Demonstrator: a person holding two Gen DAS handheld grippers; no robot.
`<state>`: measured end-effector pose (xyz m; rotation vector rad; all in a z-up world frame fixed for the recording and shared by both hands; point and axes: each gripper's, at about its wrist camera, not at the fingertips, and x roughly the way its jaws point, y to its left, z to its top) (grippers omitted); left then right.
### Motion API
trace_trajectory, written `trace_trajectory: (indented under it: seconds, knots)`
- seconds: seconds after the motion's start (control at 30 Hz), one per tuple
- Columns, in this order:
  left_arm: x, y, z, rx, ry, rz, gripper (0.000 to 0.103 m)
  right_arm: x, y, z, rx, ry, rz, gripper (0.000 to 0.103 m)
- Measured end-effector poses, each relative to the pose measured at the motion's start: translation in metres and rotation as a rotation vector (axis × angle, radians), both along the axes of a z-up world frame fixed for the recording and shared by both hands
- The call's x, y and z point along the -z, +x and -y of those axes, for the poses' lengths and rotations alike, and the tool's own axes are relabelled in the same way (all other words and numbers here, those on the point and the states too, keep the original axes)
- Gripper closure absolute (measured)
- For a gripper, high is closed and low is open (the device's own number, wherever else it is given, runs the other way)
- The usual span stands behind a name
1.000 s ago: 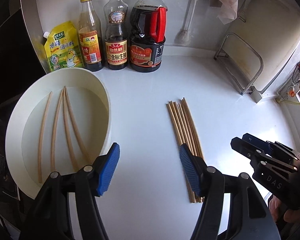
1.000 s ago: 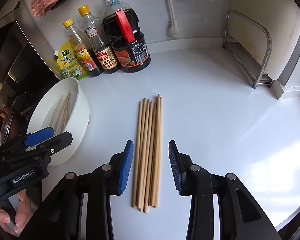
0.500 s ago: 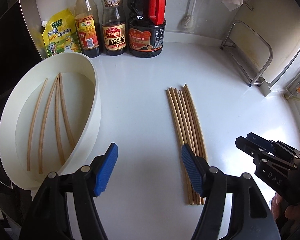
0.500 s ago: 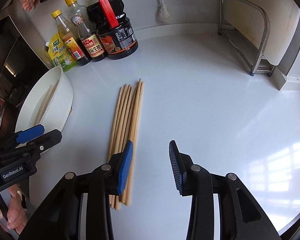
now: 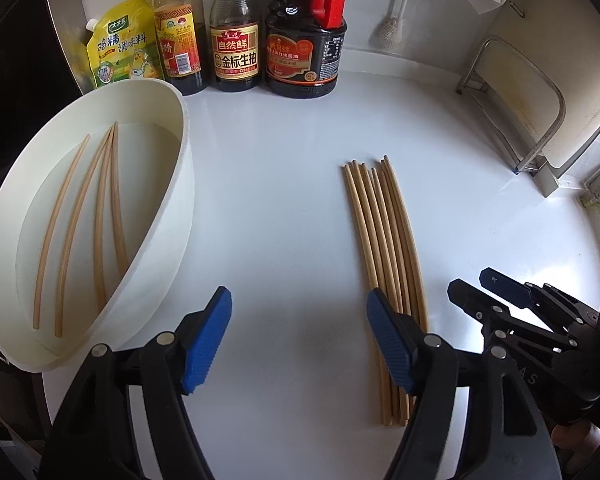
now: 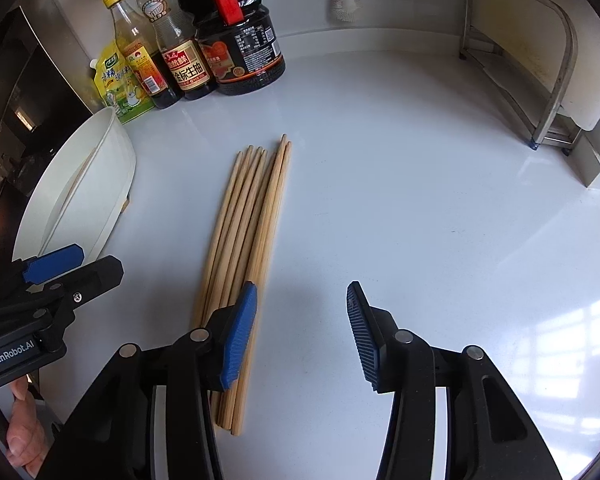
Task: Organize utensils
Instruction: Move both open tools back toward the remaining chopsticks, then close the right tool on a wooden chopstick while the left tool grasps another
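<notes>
Your white bench (image 5: 284, 208) fills more of both views than a second ago, so both hands have dropped toward it. The white basin (image 5: 180, 184), left of your left gripper (image 5: 298, 344), already holds four chopsticks. The loose chopstick bundle (image 6: 244, 236) now lies under the right gripper's (image 6: 302, 332) left jaw, not between the jaws. Both sets of jaws are opening and empty; recentre before gripping.

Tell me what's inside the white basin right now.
Four chopsticks lie loose on the bottom of the white basin, roughly parallel. Its near wall hides the lower ends of two. The right wrist view shows only a sliver inside.
</notes>
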<state>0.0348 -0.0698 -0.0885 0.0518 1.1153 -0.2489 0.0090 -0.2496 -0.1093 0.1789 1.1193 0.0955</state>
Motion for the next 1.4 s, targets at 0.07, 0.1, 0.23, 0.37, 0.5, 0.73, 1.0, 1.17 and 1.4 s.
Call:
trace_trajectory:
  seconds: [0.07, 0.1, 0.23, 0.37, 0.5, 0.73, 1.0, 1.17, 1.4]
  knots:
    - [0.001, 0.001, -0.001, -0.004, -0.001, -0.001, 0.034, 0.003, 0.003, -0.004, -0.01, -0.002, -0.002, 0.058]
    - [0.002, 0.001, -0.003, -0.007, -0.001, -0.002, 0.034, 0.004, 0.004, -0.006, -0.014, -0.005, -0.003, 0.058]
    - [0.004, 0.004, -0.008, -0.022, -0.004, -0.007, 0.034, 0.01, 0.007, -0.01, -0.016, -0.016, -0.007, 0.058]
    - [0.006, 0.005, -0.01, -0.029, -0.005, -0.009, 0.034, 0.013, 0.01, -0.013, -0.022, -0.028, -0.013, 0.058]
    - [0.008, 0.005, -0.008, -0.026, -0.007, -0.012, 0.034, 0.016, 0.011, -0.017, -0.033, -0.054, -0.024, 0.058]
    - [0.015, 0.004, -0.001, -0.009, -0.018, -0.033, 0.034, 0.016, 0.007, -0.009, -0.025, -0.049, -0.025, 0.058]
    - [0.021, 0.001, 0.016, 0.021, -0.021, -0.035, 0.034, 0.013, 0.005, -0.001, -0.005, -0.056, -0.022, 0.058]
    - [0.025, 0.003, 0.014, 0.012, -0.016, -0.044, 0.034, 0.014, 0.006, -0.004, -0.014, -0.059, -0.024, 0.058]
    - [0.026, 0.005, 0.01, -0.002, -0.009, -0.045, 0.034, 0.014, 0.002, -0.011, -0.035, -0.092, -0.026, 0.058]
